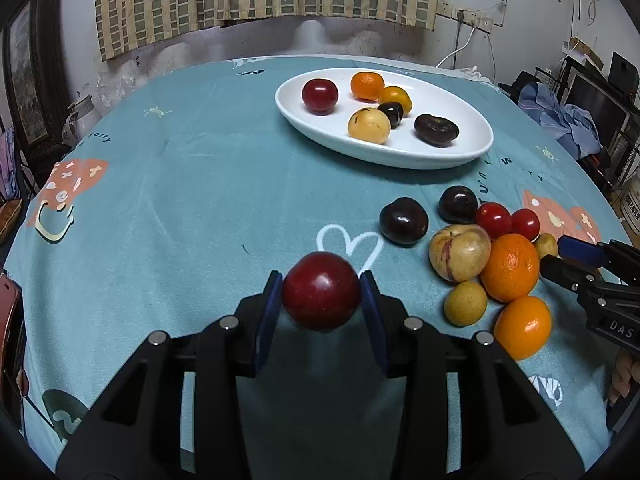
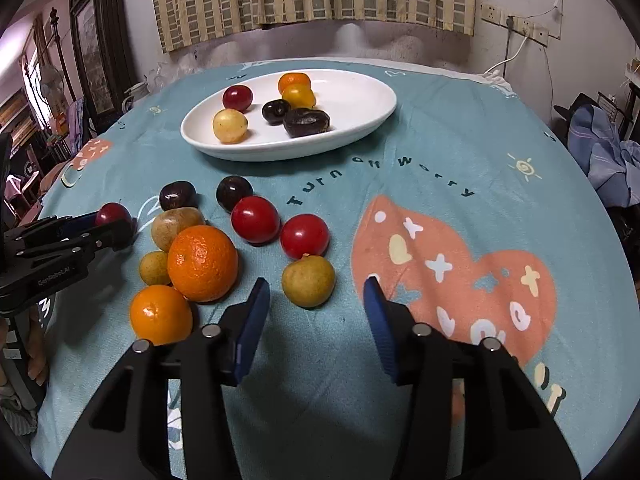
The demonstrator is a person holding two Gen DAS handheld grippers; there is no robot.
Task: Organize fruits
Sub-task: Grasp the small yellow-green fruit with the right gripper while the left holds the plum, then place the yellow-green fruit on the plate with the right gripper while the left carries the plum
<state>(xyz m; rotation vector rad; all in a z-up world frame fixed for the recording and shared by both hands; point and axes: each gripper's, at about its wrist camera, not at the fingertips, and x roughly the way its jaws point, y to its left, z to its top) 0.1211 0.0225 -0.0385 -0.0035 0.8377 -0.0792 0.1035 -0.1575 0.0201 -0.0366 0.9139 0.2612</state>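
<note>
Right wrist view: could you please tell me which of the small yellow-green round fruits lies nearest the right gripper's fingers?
The yellow-green round fruit just below the two red ones, ahead of the open right gripper. The other sits left, behind the large orange.

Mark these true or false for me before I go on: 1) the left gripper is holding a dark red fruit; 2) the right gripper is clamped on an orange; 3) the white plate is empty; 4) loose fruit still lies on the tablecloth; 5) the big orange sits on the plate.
1) True. The left gripper is shut on the dark red fruit.
2) False. The right gripper is open, its pads touching nothing; a yellow-green fruit lies just ahead of it.
3) False. The white plate holds six fruits.
4) True. A cluster lies on the tablecloth.
5) False. The big orange is in that cluster, off the plate.
</note>
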